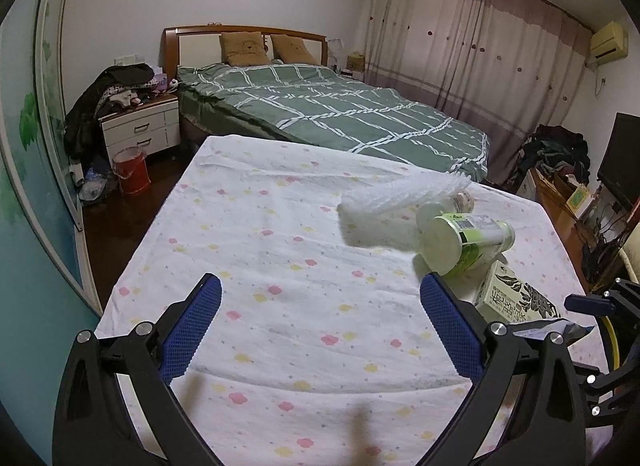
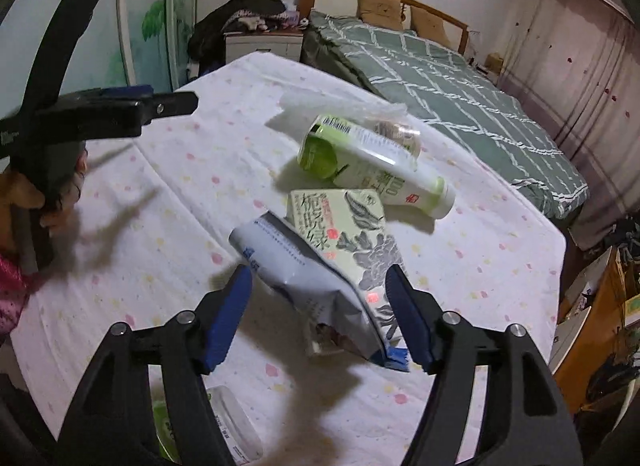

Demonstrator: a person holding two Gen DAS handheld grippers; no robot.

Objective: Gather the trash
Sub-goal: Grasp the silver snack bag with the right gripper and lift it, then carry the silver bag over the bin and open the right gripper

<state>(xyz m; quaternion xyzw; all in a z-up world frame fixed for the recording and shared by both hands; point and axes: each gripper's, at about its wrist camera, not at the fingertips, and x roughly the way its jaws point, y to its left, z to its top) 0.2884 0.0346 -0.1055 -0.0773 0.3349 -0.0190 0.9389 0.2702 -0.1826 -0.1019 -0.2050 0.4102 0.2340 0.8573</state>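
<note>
Trash is piled on the tabletop [image 1: 280,266], which is covered by a white cloth with small flowers. A silver-blue foil bag [image 2: 296,278] is seen between the fingers of the right gripper [image 2: 320,286], lying partly on a pale green tea carton [image 2: 352,234]. Just past the carton, a green and white bottle [image 2: 372,161] is lying on its side, with a white bubble-wrap piece [image 1: 384,209] and another bottle beside it. The right gripper's jaws are set apart around the bag, and the bag does not look pinched yet. The left gripper [image 1: 320,306] is wide open with nothing in it, and only bare cloth is seen between its fingers. The step in hand is judged to be the picking up of the foil bag. Next, the right jaws would need to be closed on the bag alone, so the carton under it is not dragged along. No bin for the trash can be made out for sure.
</note>
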